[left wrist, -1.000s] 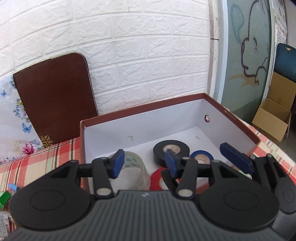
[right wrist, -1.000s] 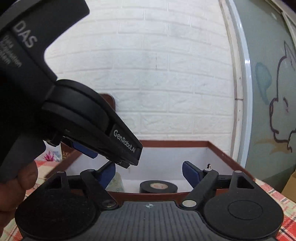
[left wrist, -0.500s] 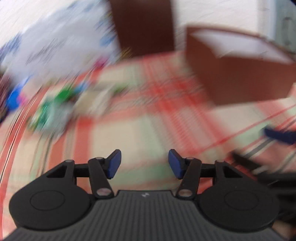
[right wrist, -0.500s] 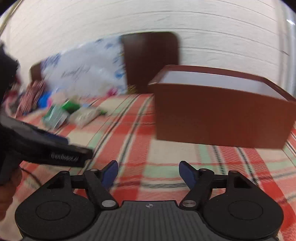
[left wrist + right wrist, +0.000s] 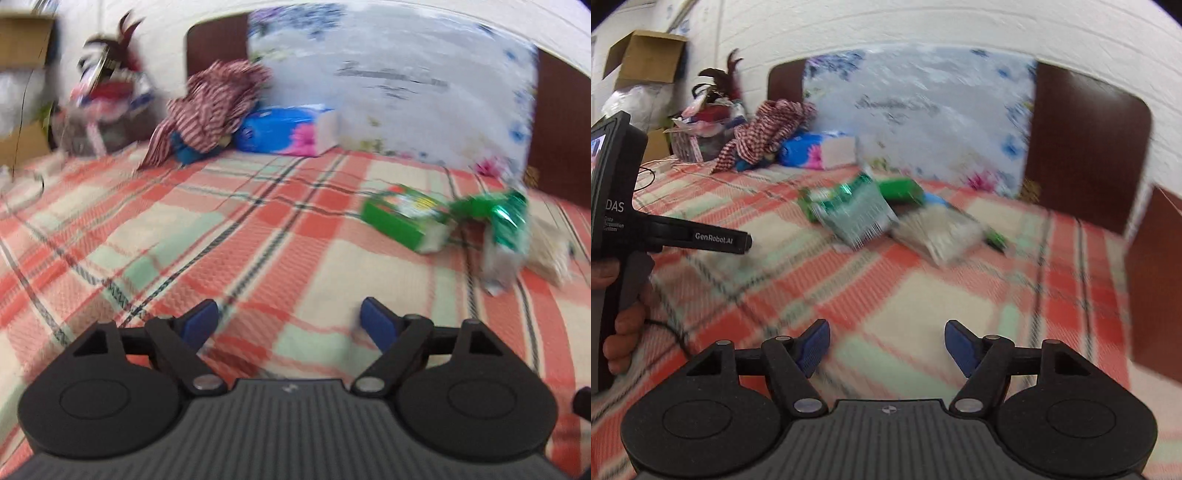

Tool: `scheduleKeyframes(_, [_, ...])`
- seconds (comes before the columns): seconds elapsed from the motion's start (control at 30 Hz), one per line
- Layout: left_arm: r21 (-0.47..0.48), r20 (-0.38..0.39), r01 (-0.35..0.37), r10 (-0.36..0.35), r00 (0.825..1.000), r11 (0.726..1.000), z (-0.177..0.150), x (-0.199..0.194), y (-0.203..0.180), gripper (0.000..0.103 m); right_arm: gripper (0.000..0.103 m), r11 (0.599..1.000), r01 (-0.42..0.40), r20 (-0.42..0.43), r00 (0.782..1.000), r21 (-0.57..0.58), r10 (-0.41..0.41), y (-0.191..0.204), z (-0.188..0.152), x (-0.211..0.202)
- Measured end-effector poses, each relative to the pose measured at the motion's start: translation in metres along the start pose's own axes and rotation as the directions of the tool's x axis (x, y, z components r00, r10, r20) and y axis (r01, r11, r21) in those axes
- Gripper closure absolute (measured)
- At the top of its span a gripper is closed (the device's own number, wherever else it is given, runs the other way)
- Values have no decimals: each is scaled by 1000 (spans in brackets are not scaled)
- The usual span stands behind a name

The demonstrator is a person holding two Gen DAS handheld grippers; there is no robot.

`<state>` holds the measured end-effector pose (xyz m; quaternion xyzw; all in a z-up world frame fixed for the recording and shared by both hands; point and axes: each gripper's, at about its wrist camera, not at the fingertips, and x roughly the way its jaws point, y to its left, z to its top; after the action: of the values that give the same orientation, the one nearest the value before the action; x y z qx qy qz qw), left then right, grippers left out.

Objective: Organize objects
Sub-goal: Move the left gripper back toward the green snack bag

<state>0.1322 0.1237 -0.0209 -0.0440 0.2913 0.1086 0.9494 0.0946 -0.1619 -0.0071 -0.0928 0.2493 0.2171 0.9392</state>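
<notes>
Both views have swung away from the brown box to the loose green packets, left tongs and right tongs apart and empty, likely seeking another item.

left tool | swung from box to green packets | jaws wider

Left gripper at bottom centre, blue-padded fingers spread wide, nothing between them, above a red-and-green plaid cloth. Right of centre, a green box just beside a crumpled green packet, blurred. Upper centre, a blue-and-pink pack beside a striped red-and-white cloth. Behind, a floral sheet against dark brown boards.
</notes>
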Motion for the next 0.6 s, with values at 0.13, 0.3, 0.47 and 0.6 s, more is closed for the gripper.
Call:
scheduleKeyframes(0.13, [-5,4,-2,2,1000,1000,6,12,2,18,34,1000,-3,110,994,-6,4,21,46,26])
scheduleKeyframes(0.3, [-16,13,26,-25,1000,1000,3,4,5,18,55,998,0,109,994,66,-7,24,86,64])
scheduleKeyframes(0.47, [-32,21,40,-40,999,999,3,3,8,18,77,993,43,58,997,114,-49,1,58,55])
scheduleKeyframes(0.6, [-35,22,44,-43,999,998,3,2,8,18,91,928,-36,-7,999,371,41,-39,13,-2])
